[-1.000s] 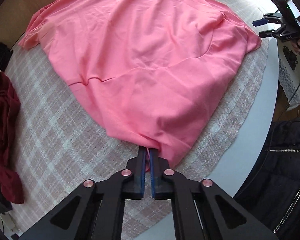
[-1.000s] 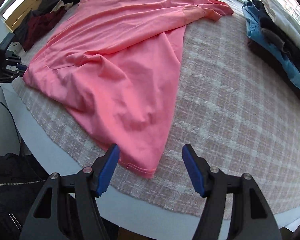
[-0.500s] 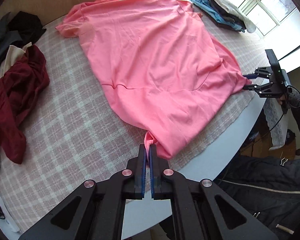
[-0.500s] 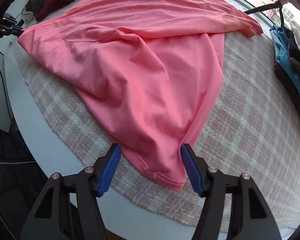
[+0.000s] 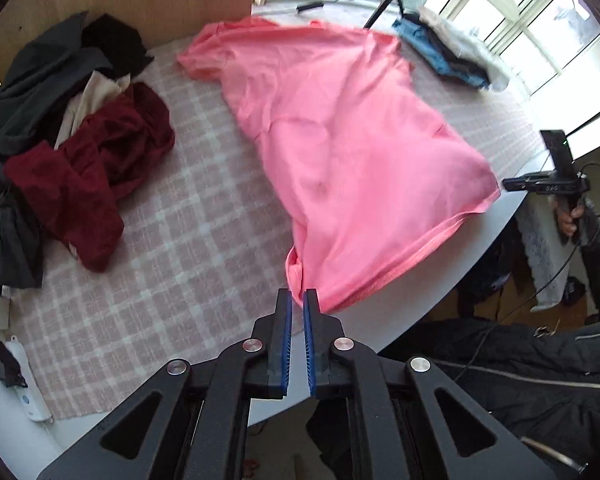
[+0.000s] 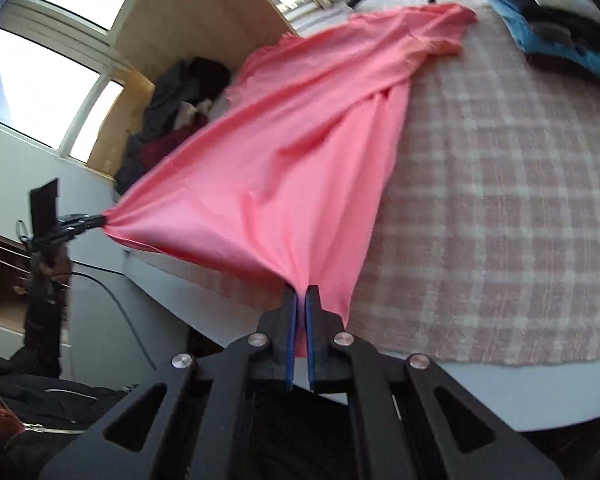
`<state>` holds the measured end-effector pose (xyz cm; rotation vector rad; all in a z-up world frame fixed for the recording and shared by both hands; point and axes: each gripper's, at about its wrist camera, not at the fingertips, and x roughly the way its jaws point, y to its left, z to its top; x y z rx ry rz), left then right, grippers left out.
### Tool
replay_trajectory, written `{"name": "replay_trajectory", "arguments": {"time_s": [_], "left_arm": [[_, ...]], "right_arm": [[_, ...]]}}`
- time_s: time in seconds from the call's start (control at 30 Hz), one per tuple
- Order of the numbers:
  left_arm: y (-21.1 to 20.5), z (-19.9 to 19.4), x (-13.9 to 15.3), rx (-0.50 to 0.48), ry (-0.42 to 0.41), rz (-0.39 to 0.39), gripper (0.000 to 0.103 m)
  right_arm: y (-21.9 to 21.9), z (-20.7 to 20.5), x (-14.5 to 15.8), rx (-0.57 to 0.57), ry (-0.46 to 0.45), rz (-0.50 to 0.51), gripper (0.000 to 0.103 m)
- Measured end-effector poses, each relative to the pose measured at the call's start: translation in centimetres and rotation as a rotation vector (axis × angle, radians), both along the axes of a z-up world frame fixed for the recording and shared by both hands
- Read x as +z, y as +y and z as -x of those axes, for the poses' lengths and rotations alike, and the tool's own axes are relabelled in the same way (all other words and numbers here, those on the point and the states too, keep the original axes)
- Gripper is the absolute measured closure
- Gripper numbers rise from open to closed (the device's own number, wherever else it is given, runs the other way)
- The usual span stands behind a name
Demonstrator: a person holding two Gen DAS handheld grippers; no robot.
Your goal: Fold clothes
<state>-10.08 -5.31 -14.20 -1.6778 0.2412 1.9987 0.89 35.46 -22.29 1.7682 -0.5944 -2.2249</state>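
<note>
Two corners of the pink shirt (image 5: 348, 152) are now pinched, one by each gripper, and its near hem hangs stretched between them above the edge of the desk (image 5: 452, 280), while the collar end and sleeves lie on the checked cloth (image 5: 172, 248) farther in. The left gripper (image 5: 299, 300) has its fingers (image 5: 286, 344) all but closed on a bunched hem corner. The right gripper (image 6: 301, 300) has just been closing its fingers (image 6: 289, 344), and pink fabric now sits gathered between the blue pads. Judging from this, the step in hand is to lift and spread the hem, ready to carry it over toward the collar for a first fold. To do it well, both hands should rise evenly and keep the hem taut but not strained, since the grips are on small bunches of thin fabric that could slip out. Carrying the edge straight toward the shoulders, with both corners level, should lay the fold square. The maroon garment (image 5: 96, 176) on one side and the blue clothes (image 5: 432, 52) on the other lie well apart from the shirt and should not interfere.
</note>
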Motion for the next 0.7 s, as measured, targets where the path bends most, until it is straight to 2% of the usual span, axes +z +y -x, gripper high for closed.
{"name": "replay_trajectory", "arguments": {"time_s": [0.03,0.07,0.1,0.17,0.2,0.27,0.37,0.5,0.6,0.7], "left_arm": [[-0.3,-0.4,-0.9,0.005,-0.012,0.033,0.097],[-0.6,-0.8,-1.9,0.010,-0.025,0.065,0.097],[-0.8,-1.0,-2.3,0.021,-0.026,0.081,0.097],[-0.5,-1.5,-1.9,0.026,0.000,0.083,0.099],[0.2,-1.8,-1.3,0.023,0.019,0.070,0.099],[3.2,-2.7,-0.3,-0.005,0.064,0.028,0.095],[10.4,-4.0,-0.6,-0.107,0.076,-0.056,0.093],[20.1,-5.2,-1.9,-0.214,0.065,-0.117,0.092],[25.1,-4.8,-2.6,-0.192,0.038,-0.140,0.092],[27.7,-4.1,-3.0,-0.136,0.020,-0.145,0.092]], "right_arm": [[-0.1,-0.4,-1.4,0.000,-0.068,-0.060,0.079],[0.1,-0.6,-1.7,-0.011,-0.079,-0.054,0.079],[0.3,-0.8,-2.0,-0.023,-0.084,-0.041,0.079],[1.2,0.1,-0.5,-0.048,-0.033,-0.031,0.077],[1.7,1.0,0.5,-0.058,0.001,-0.048,0.075],[2.7,4.3,2.6,-0.076,0.073,-0.132,0.064],[4.7,11.3,4.3,-0.124,0.143,-0.248,0.052],[7.2,20.3,2.3,-0.145,0.109,-0.221,0.051],[7.9,24.8,-1.0,-0.130,0.055,-0.185,0.051],[7.2,27.4,-3.8,-0.054,0.019,-0.162,0.052]]}}
